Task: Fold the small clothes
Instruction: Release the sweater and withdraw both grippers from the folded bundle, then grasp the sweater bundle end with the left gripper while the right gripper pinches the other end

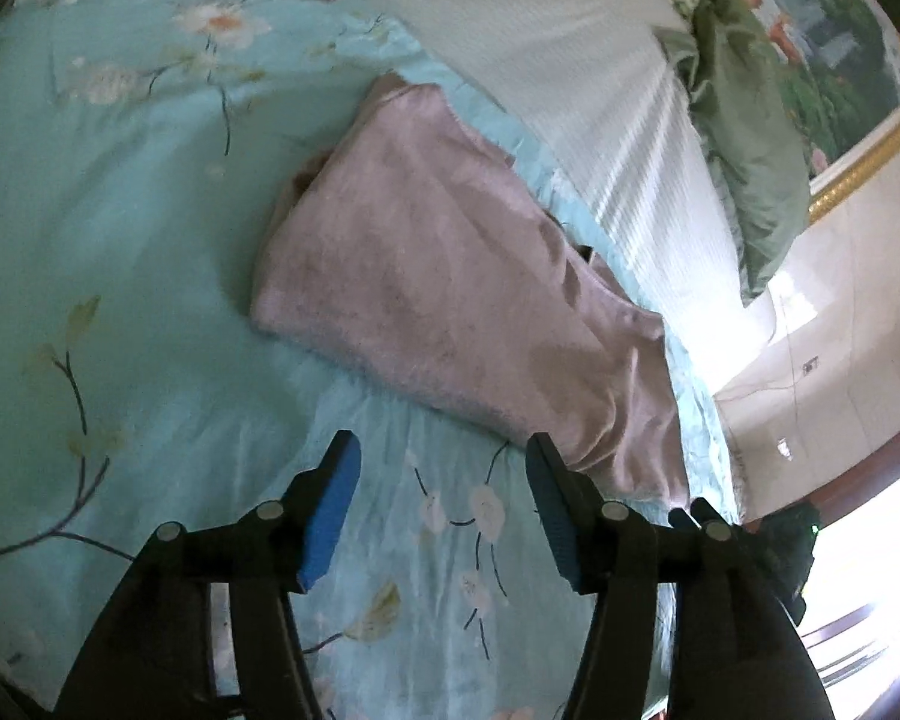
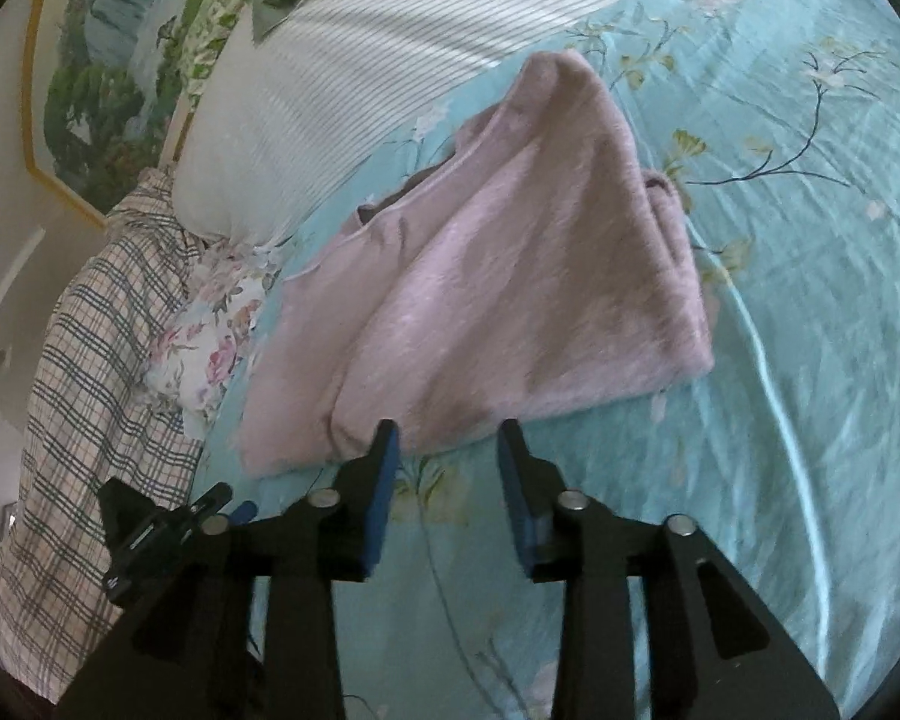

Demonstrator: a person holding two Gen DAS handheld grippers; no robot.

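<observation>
Both grippers, left gripper (image 1: 444,450) and right gripper (image 2: 447,438), sit at frame bottom with fingers spread, gripping nothing, poised just short of the pink garment (image 1: 450,288) lying partly folded mid-frame on the bed (image 1: 120,240), probably lining up another fold.

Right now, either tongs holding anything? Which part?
Nothing held. Left tongs and right tongs are both open, short of the pink garment.

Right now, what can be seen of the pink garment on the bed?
The pink garment is soft, fuzzy-looking knit, folded over into a rough wedge with layered edges, lying flat on the teal floral bedsheet beside the striped pillow. Only the sheet touches it; the left gripper and right gripper are open at its near edge.
</observation>
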